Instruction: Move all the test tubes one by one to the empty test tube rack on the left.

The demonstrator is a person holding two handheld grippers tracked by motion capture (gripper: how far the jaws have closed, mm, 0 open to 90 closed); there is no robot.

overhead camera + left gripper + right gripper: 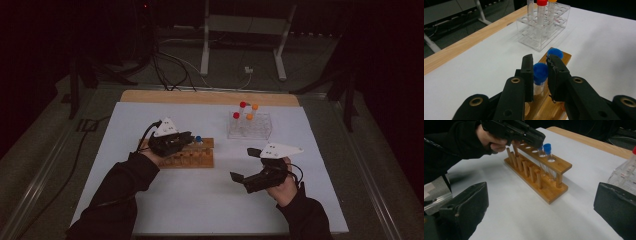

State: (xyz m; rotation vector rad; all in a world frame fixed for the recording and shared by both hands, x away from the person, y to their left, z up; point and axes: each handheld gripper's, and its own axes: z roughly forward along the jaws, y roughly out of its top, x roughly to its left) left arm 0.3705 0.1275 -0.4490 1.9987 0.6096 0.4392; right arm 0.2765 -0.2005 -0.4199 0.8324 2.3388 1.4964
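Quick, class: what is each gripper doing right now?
Left gripper: closed on a blue-capped clear tube standing in the wooden rack.
Right gripper: open, holding nothing.

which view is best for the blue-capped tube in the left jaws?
Left gripper view: the blue-capped tube sits close up, cap pinched between the left gripper jaws, glass running down into the wooden rack. Right gripper view shows it side-on, cap mostly hidden. High view gives a blue speck.

On a white table (165,200), the left gripper (186,139) sits over a wooden rack (200,159) by a blue-capped tube (198,139), the right gripper (245,165) hangs open nearby, and a clear rack (250,131) holds red and orange tubes.
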